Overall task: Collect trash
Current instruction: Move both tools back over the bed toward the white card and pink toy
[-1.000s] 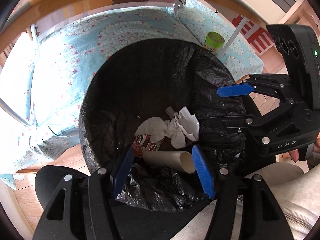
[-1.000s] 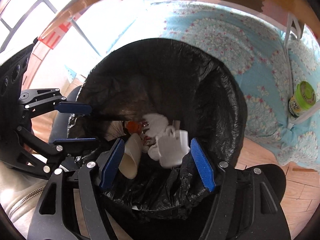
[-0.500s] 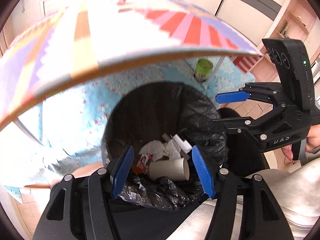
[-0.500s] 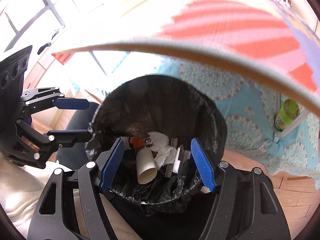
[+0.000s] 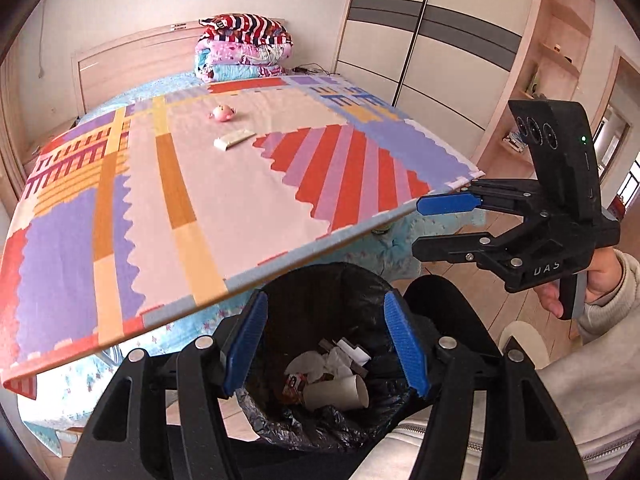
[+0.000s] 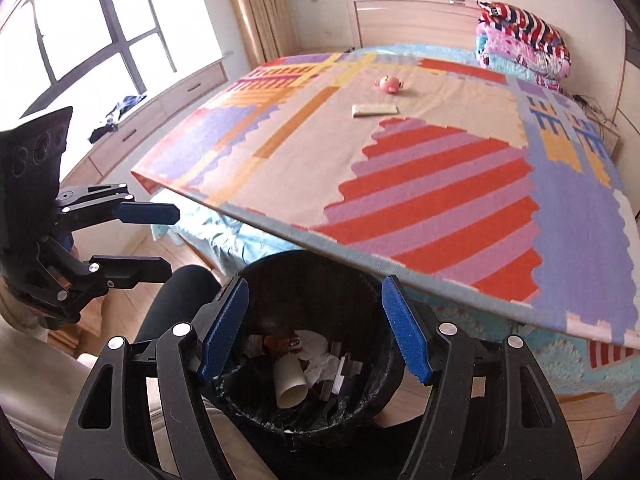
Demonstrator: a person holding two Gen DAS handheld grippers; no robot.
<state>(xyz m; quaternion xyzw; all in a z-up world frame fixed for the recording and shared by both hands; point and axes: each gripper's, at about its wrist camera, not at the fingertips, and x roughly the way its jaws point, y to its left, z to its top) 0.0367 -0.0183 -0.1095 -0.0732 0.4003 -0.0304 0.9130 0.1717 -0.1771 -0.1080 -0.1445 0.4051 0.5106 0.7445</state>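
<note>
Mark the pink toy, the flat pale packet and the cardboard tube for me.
pink toy (image 5: 222,112), left wrist view, middle of its round body.
flat pale packet (image 6: 375,110), right wrist view, centre of its top face.
cardboard tube (image 5: 334,392), left wrist view, its side wall.

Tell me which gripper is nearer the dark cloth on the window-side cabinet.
Left. The left gripper hangs on the window side, toward the dark cloth; the right gripper is beside it, farther from the window.

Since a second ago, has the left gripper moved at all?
Yes. The left gripper has risen away from the black-lined trash bin: the bin looks smaller between its fingers, and the patterned tabletop now shows from above.
</note>
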